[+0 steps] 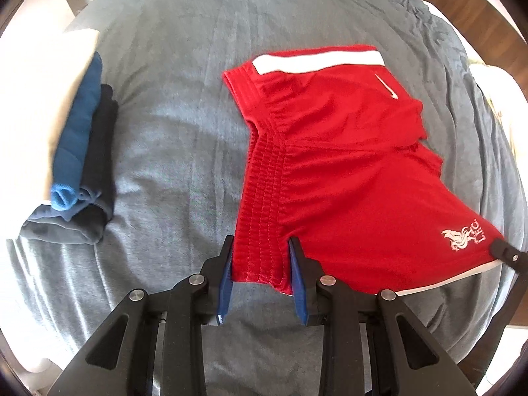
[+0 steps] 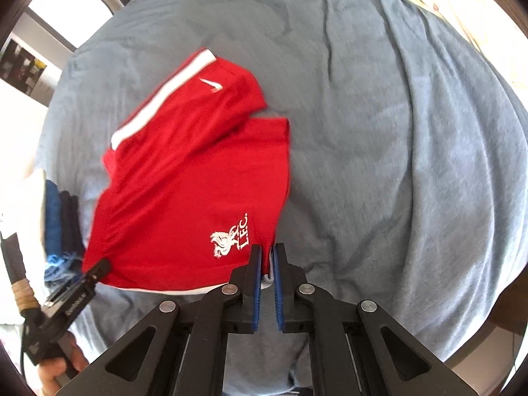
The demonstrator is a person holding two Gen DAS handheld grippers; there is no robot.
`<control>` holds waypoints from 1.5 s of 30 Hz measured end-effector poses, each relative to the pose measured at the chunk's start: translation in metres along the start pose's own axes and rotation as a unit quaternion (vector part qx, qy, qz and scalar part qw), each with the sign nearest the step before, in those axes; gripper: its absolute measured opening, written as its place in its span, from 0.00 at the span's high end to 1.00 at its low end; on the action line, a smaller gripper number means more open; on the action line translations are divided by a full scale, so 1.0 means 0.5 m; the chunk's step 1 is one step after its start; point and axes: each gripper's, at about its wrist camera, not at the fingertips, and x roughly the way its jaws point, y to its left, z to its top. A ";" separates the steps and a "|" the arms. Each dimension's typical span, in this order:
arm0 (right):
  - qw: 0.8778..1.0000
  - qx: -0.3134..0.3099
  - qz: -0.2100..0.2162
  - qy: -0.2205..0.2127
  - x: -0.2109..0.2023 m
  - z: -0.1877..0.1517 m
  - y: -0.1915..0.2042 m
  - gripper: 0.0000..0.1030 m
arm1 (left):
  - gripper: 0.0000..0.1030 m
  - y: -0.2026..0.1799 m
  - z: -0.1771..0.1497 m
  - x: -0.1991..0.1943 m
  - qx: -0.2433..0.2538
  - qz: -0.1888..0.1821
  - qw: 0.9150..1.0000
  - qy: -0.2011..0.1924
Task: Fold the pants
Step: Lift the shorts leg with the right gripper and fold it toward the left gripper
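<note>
Red shorts [image 1: 336, 165]: sports shorts with a white side stripe, a small white swoosh and a white bird crest with lettering; partly lifted off the grey blanket [image 1: 171, 138], far end resting on it. In the left wrist view they fill the centre and right of the frame; in the right wrist view, the centre-left. The underside and lower layer are hidden by the top fabric.

Left gripper [image 1: 260, 257]: bottom centre of its own view, jaws clamped on the ribbed elastic waistband, blue pads pressing both sides of the bunched band. In the right wrist view it shows at lower left, blurred, its tip meeting the shorts' edge; the contact point is hard to make out.

Right gripper [image 2: 267, 260]: bottom centre of its own view, jaws nearly together, pinching the hem corner just right of the crest; a sliver of white trim shows between the pads. In the left wrist view only its black tip shows at the right edge, cut off.

A hand [image 2: 56, 373]: lower left corner, cut off by the frame, holding the left gripper's handle.

Folded clothes stack [image 1: 82, 165]: blue and dark items at left on the blanket; a pale piece beside them is overexposed, its kind not determinable.
</note>
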 end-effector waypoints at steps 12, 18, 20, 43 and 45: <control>0.999 0.009 0.033 -0.034 -0.069 0.107 0.028 0.93 | 0.71 -0.007 0.060 -0.030 -0.018 0.009 0.999 0.026; 0.998 0.007 0.040 -0.054 -0.062 0.187 0.049 0.93 | 0.71 -0.003 0.127 -0.021 -0.045 -0.001 0.998 0.033; 0.997 0.007 0.040 -0.062 -0.055 0.215 0.055 0.93 | 0.71 -0.001 0.148 -0.014 -0.055 -0.005 0.998 0.036; 0.998 -0.021 0.034 -0.049 0.203 0.461 0.124 0.93 | 0.65 0.035 0.336 0.118 -0.090 -0.032 0.995 0.038; 0.998 -0.026 0.032 -0.049 0.216 0.474 0.132 0.93 | 0.57 0.036 0.349 0.112 -0.075 -0.025 0.997 0.024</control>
